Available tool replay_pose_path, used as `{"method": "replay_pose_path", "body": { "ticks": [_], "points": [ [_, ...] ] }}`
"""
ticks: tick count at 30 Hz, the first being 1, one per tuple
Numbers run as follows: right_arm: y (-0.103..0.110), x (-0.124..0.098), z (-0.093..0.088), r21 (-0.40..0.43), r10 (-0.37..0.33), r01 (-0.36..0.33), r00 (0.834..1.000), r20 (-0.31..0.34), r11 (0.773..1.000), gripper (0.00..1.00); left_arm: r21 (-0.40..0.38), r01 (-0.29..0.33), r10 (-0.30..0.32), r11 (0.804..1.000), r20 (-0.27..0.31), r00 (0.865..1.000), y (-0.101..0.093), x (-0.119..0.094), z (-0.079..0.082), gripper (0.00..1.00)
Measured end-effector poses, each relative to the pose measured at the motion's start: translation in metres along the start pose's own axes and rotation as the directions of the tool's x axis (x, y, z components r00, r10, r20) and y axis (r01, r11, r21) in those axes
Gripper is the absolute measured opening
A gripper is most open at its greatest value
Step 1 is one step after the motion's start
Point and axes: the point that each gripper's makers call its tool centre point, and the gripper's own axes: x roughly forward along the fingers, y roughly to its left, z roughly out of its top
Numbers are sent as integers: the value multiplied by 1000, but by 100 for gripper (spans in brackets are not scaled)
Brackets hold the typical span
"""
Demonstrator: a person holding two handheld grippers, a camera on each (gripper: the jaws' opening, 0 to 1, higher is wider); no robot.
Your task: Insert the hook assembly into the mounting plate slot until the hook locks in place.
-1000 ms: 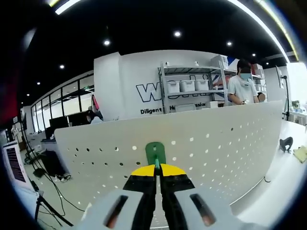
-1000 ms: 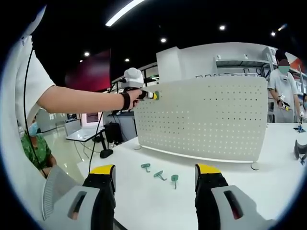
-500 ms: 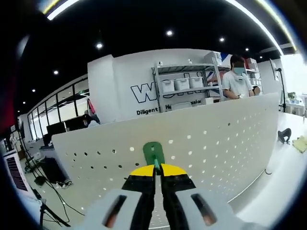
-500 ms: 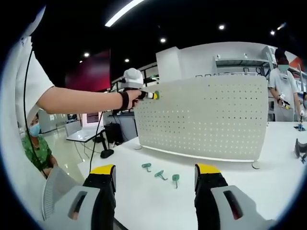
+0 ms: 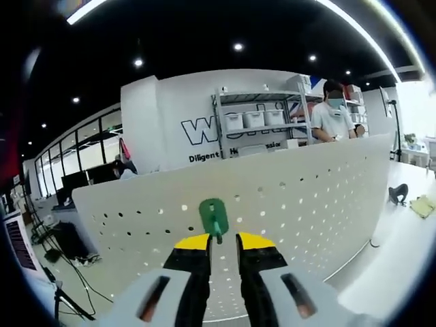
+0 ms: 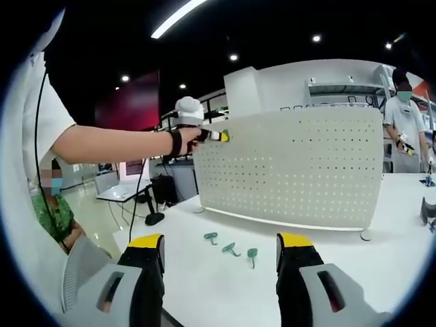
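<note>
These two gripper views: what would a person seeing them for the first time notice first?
First, the white perforated panel standing upright on the white table, with a green hook sitting against its face near the top edge. The left gripper is just below that hook, its yellow-tipped jaws parted with a gap between them. On the table before the panel lie three more green hooks, ahead of the open right gripper.

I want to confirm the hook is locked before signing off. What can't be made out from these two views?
- Left gripper view: the back of the green hook is hidden by its own front, so whether it is seated in the pegboard can't be told.
- Right gripper view: the left gripper is too small to show how its jaws stand.
- Right gripper view: the three spare hooks on the table are too small for detail.
</note>
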Motion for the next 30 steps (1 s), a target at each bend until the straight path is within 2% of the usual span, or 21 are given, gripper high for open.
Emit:
{"method": "replay_pose_path", "body": {
  "ticks": [10, 13, 25, 30],
  "points": [
    [4, 0, 0, 1, 5, -5, 1000, 4, 1000, 67, -1, 28, -28, 1000, -45, 999, 0, -10, -27, 18],
    [4, 0, -1, -1, 5, -5, 1000, 1, 1000, 67, -26, 47, -49, 999, -66, 997, -2, -12, -37, 18],
    [8, 1, -2, -5, 25, -26, 1000, -5, 1000, 66, -49, 100, -106, 994, -146, 984, -8, -29, -80, 17],
    [9, 1, -4, -4, 27, -27, 1000, -11, 1000, 66, -26, 110, -112, 994, -164, 980, -8, -36, -92, 18]
  ]
}}
